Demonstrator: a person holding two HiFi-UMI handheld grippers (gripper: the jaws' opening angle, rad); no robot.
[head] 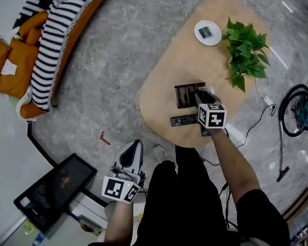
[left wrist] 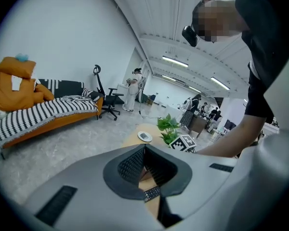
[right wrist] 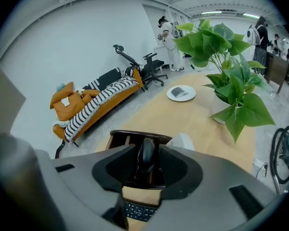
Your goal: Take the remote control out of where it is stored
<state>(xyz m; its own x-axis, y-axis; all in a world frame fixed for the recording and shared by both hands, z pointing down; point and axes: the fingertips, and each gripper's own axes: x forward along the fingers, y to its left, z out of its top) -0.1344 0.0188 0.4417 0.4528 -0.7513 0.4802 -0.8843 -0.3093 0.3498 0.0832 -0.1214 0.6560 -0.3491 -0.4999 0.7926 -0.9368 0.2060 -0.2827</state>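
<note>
Target remote: dark, slim, standing upright in the brown holder, which sits a bit in from the near edge of the desk. It looks like a remote, but its buttons are not visible. Right claw is open, with jaws either side of that upright remote and gaps showing on both sides, so no grip yet. Step, as I read it: lined up for the grasp, extraction not started. The next move calls for closing squarely on the remote's narrow sides, then lifting straight up so the holder doesn't tip or drag. Left claw is closed and empty, off the desk over the floor. Another remote lies flat between the holder and the near edge, just beside the right claw. Whitish thing by the holder, cannot tell what. Count: 2 remotes, 1 holder, 1 plate and 1 potted plant at the far end, 2 claws.
</note>
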